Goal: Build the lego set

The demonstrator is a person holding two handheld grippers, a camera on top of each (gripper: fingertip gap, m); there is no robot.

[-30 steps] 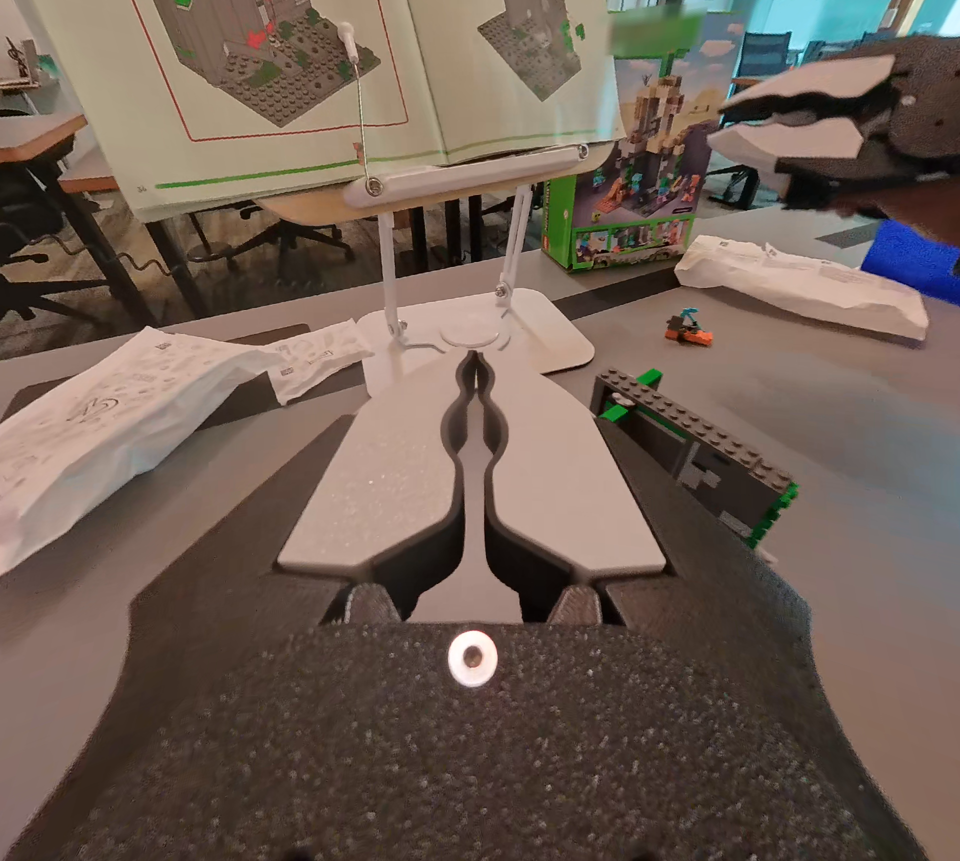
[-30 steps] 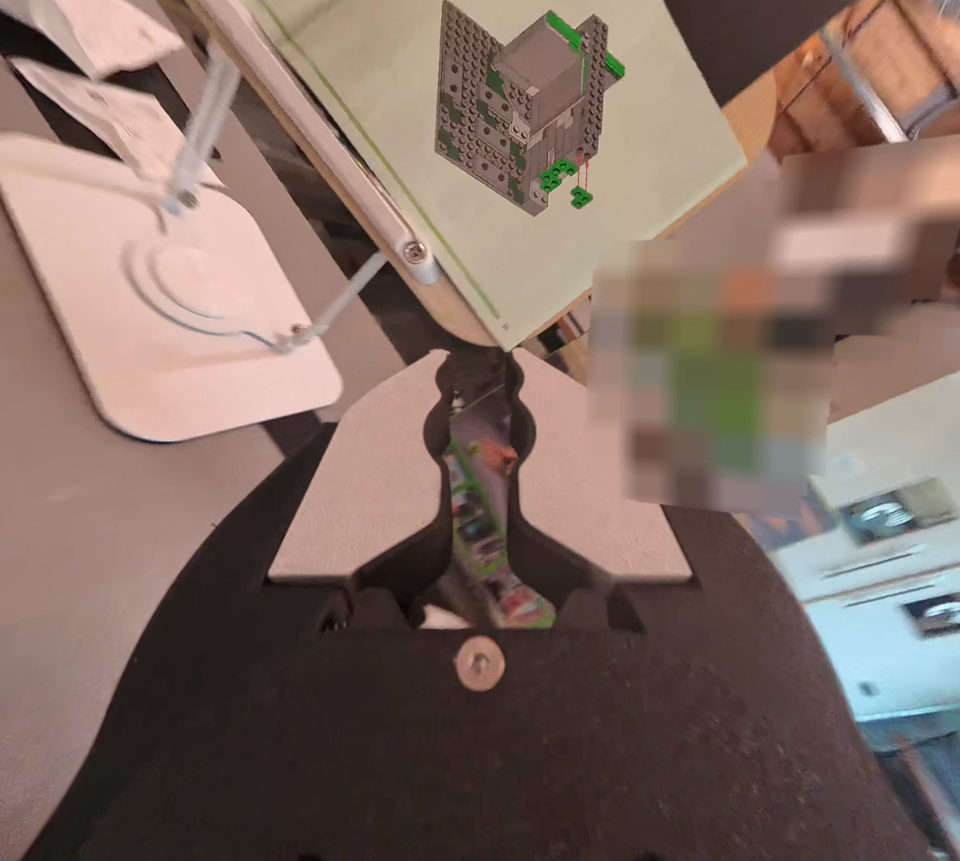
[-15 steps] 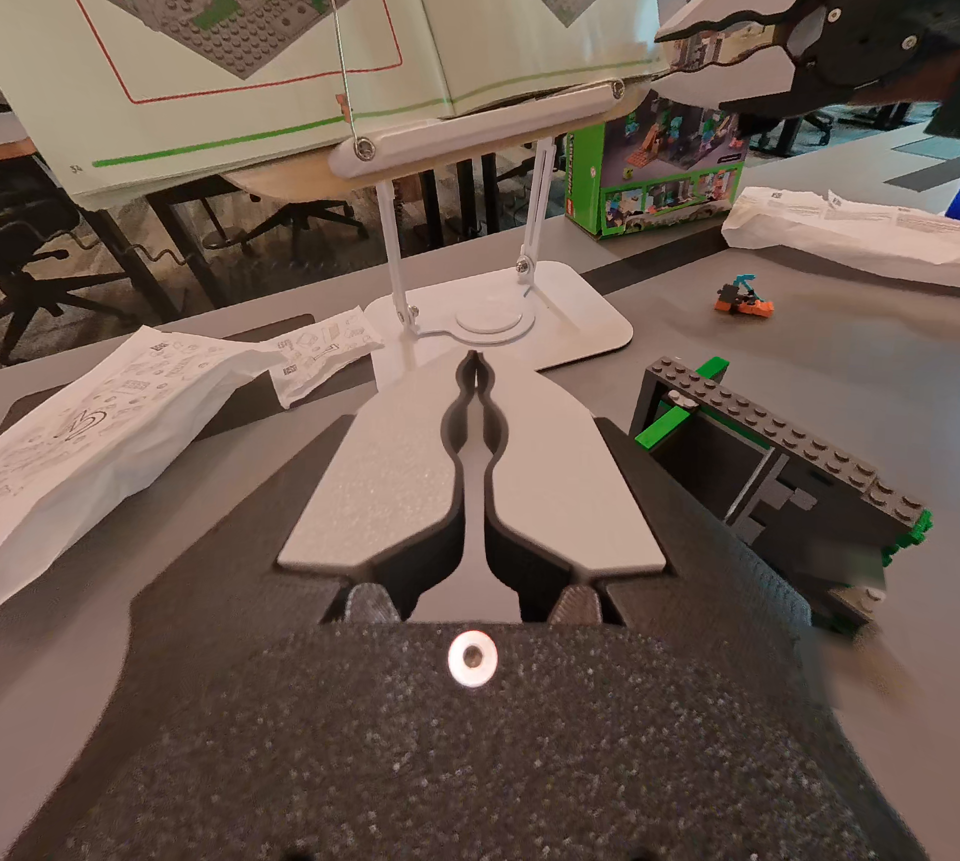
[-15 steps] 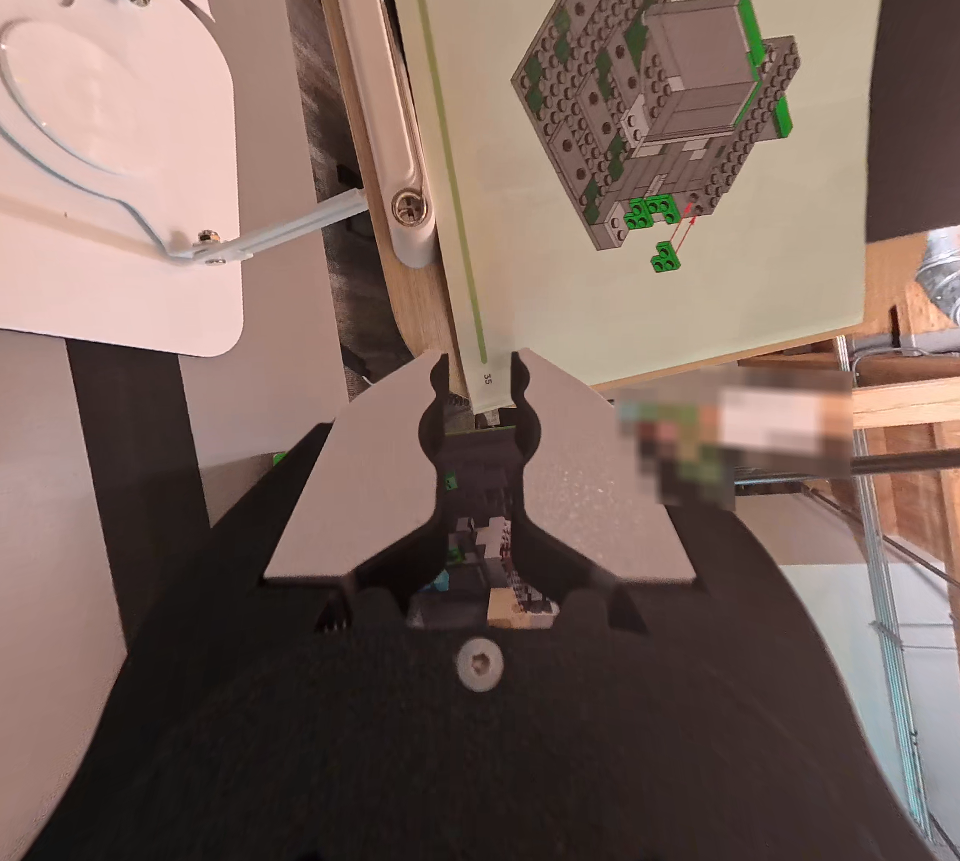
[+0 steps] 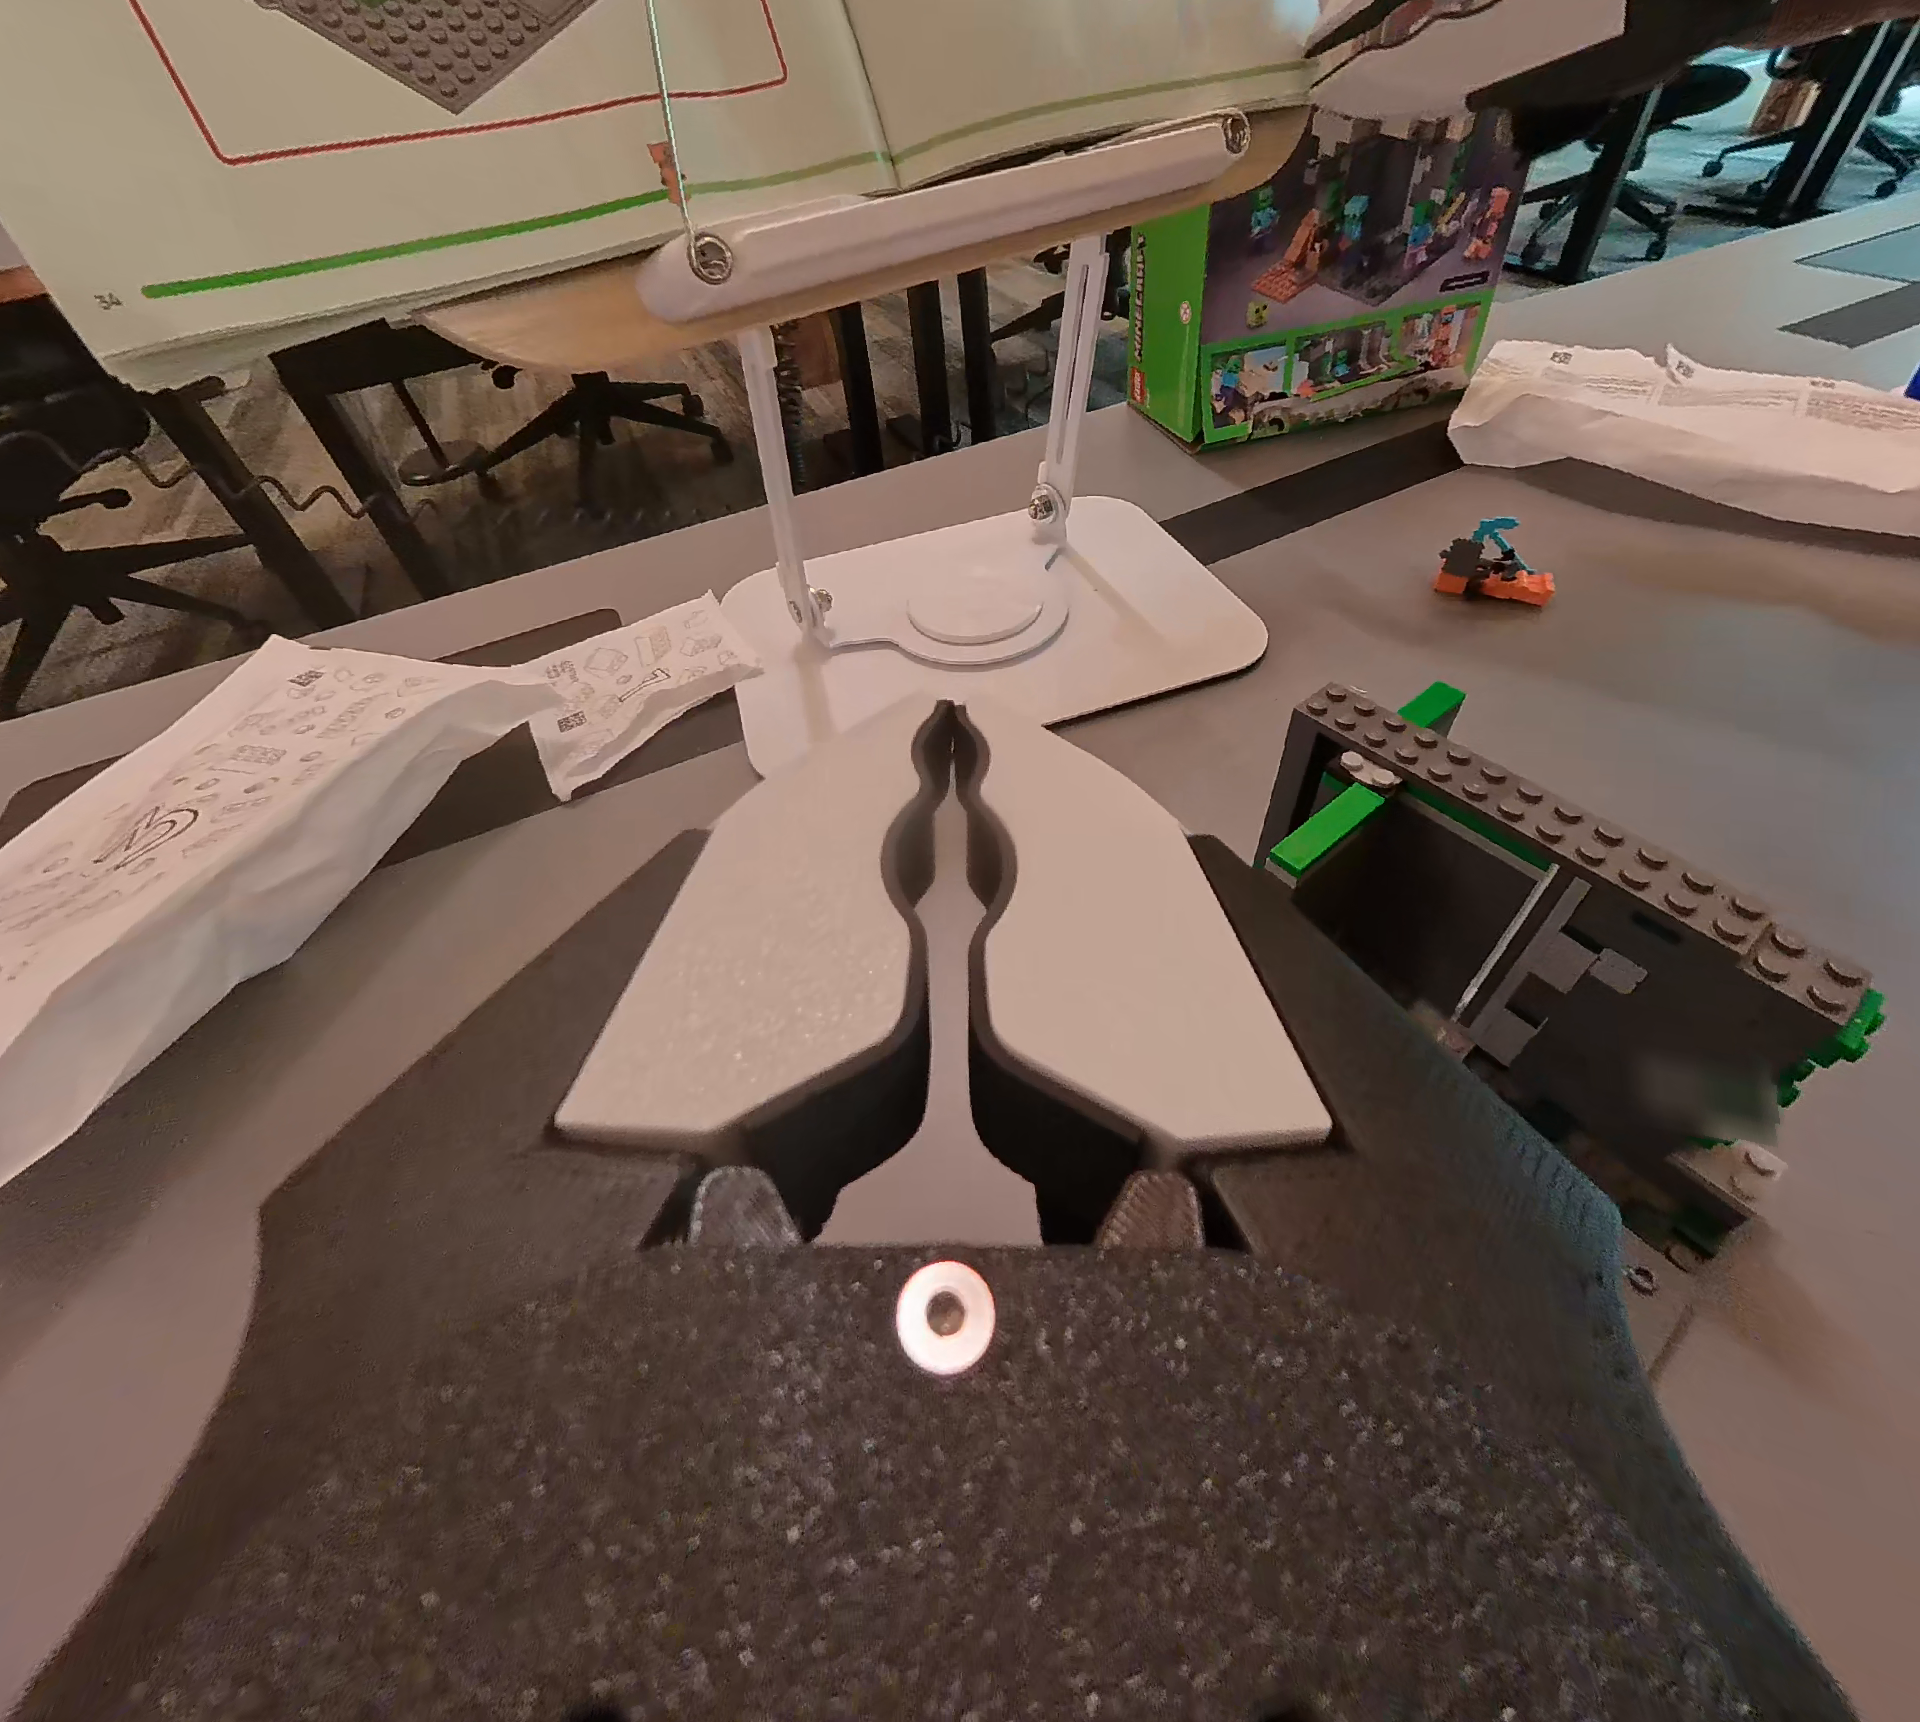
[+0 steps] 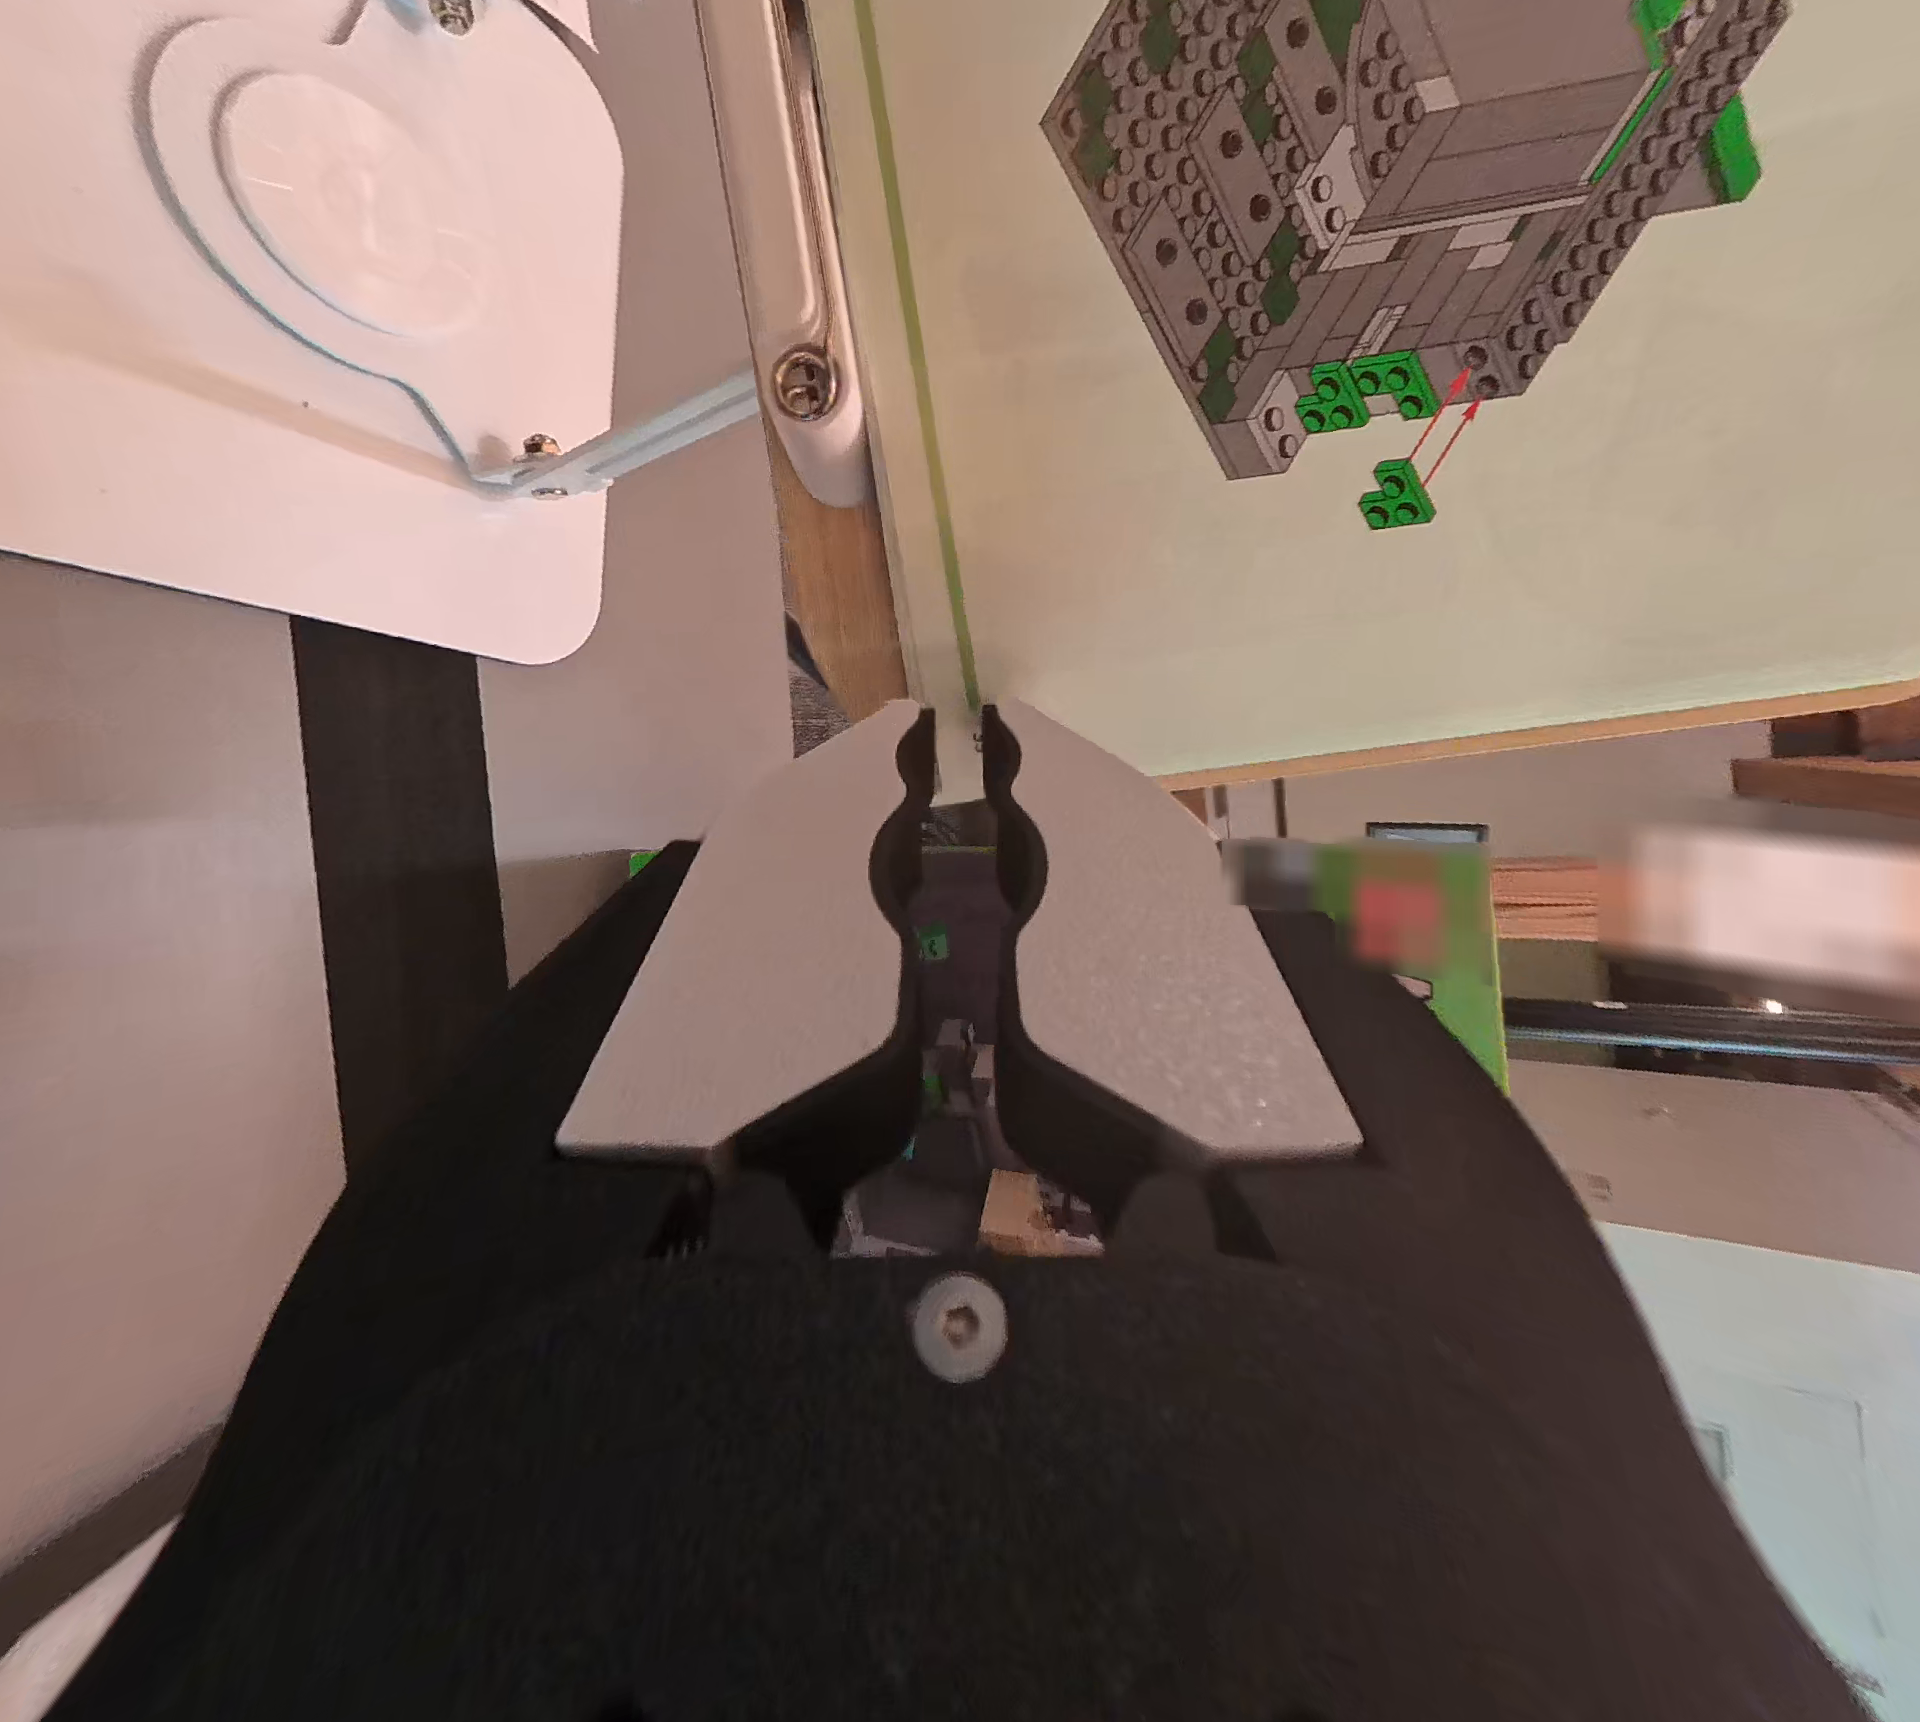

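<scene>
The open instruction booklet [image 5: 935, 10] rests on a white stand [image 5: 1143, 623] at the back of the grey table. My right gripper [image 6: 953, 722] is held up at the booklet's lower right page corner [image 6: 956, 768]. Its jaws are a narrow gap apart with the page margin between the tips. It also shows in the left wrist view [image 5: 1314, 51]. My left gripper [image 5: 951, 716] is shut and empty, low over the table in front of the stand. The dark grey and green lego build [image 5: 1558, 924] lies on its side to its right.
White paper bags lie at the left [image 5: 208, 820], beside the stand [image 5: 644, 685] and at the far right [image 5: 1683, 436]. A small orange and teal lego figure [image 5: 1491, 576] lies behind the build. The green set box [image 5: 1340, 322] stands behind the stand. My right fingertips sit around 30 centimeters from my left ones.
My right gripper has moved up to the page's lower corner and its jaws have narrowed around it. My left gripper stays shut; its view has drifted closer to the stand and build.
</scene>
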